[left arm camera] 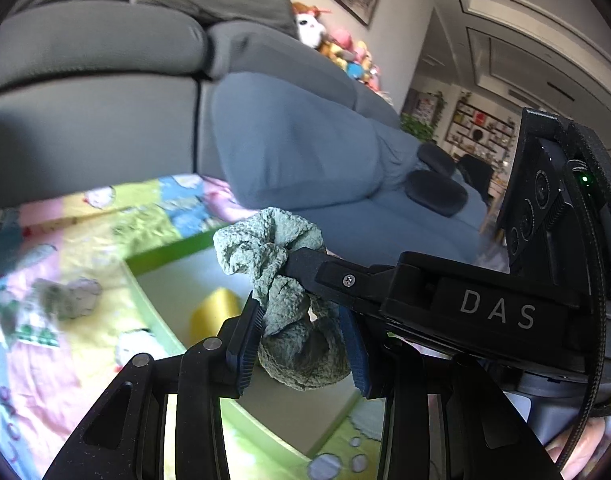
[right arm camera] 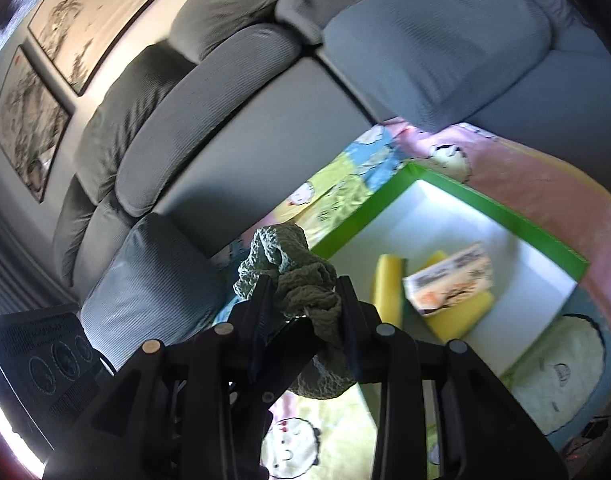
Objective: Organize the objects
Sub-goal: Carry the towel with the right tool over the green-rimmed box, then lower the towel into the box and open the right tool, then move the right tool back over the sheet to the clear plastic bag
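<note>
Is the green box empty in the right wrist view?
No, the green box holds yellow sponges and a printed packet.

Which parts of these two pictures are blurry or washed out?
Left wrist view: the patterned play mat at left is smeared by motion blur, while the green cloth between the gripper fingers stays sharp. Right wrist view: the printed box inside the green-rimmed box is blurred, and that box's white floor is overexposed near its far corner; both frames bend strongly toward the edges.

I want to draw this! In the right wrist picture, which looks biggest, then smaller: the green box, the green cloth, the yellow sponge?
1. Green box, clearly biggest.
2. Green cloth, though it is nearest the camera, so it looks bigger than it is.
3. Yellow sponge, smallest, partly hidden by a packet.
</note>
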`<state>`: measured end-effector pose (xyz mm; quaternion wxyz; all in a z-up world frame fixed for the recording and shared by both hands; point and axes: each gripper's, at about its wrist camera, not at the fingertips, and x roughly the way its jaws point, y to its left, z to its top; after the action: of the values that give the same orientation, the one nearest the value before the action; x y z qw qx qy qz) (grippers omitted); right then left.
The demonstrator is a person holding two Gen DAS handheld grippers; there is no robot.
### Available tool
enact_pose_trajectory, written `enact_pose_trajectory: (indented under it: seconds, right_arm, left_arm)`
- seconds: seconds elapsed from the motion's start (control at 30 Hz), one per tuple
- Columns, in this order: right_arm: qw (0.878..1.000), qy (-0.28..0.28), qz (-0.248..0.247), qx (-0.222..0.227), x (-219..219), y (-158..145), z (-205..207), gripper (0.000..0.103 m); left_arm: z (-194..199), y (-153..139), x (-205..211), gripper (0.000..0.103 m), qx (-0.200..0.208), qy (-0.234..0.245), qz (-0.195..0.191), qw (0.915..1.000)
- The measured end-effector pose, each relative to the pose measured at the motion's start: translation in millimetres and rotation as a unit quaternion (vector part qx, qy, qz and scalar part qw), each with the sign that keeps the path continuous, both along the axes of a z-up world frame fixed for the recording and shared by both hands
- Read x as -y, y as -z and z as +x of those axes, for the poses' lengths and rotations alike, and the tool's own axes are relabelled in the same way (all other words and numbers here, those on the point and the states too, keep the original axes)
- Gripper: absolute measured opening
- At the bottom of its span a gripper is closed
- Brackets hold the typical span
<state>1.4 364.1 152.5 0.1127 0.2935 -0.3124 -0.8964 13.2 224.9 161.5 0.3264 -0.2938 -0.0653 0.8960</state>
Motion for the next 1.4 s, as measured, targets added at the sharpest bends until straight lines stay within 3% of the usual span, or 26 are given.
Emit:
enact_pose_trajectory:
  seconds: [0.27,0.47,0.67,0.77,1.0,1.13,1.4]
  right_arm:
    - [0.996,0.055,0.042,0.06,-20,15,0,0.033]
    - [0.99,0.071,0.075,0.099,-21,24,-4,0.033]
    - [0.985,0.08,0.093,0.12,-19,28,-6,0.033]
    - [0.984,0.084,0.099,0.122,-18,26,-6,0.035]
    - [0.986,0.085,0.1,0.104,-10,17,-2,0.063]
    - [0.988,0.084,0.096,0.086,-5,10,2,0.067]
    - [0.994,0.045,0.082,0.049,23,-3,0,0.073]
  left_arm:
    - [-10,23,-23,0.039,0.064,0.044,0.019,0.9968]
    - [-14,37,-27,0.039,0.108,0.056,0.026,0.9922]
    - [-13,41,-27,0.039,0.128,0.051,0.023,0.9903]
    - [-11,39,-24,0.04,0.125,0.038,0.011,0.9914]
    - [-2,24,-6,0.04,0.109,0.008,-0.018,0.9939]
    - [6,15,10,0.057,0.097,-0.026,-0.041,0.9941]
    - [10,8,67,0.067,0.073,-0.112,-0.055,0.9894]
